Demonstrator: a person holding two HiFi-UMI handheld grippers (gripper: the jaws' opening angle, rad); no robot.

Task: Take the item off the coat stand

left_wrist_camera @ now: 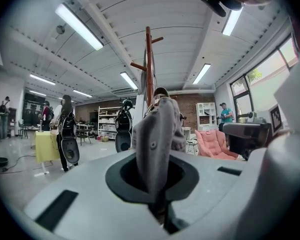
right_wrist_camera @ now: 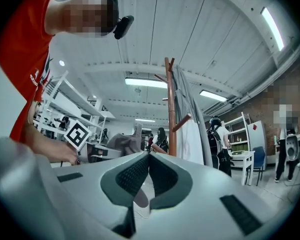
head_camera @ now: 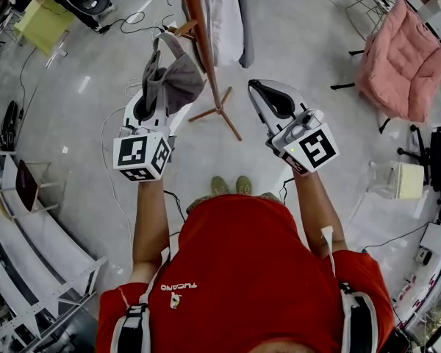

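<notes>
**Grip state.** The left gripper (left_wrist_camera: 158,196) has its fingers clenched on a grey fabric cap (head_camera: 173,79). The cloth is pinched deep between the pads and stands up out of them. The right gripper (right_wrist_camera: 148,156) has its fingers pressed together at the tips with nothing between them.

**Item location.** The cap sits above the left fingers, just beside the reddish-brown wooden coat stand (head_camera: 206,50). Its long axis runs from the fingers up and away towards the pole. Its rear strap loop lies close to a short side peg (head_camera: 182,29). Whether the loop is hooked over that peg or already clear of it cannot be determined in either view.

**Governing relation.** The stand is beyond the cap, forward and to the right of the left gripper. The likely withdrawal path is therefore back towards the person, along the cap's own axis. The right gripper is on the far side of the pole, well apart from the cap. White and grey garments (head_camera: 224,20) hang higher on the stand.
</notes>
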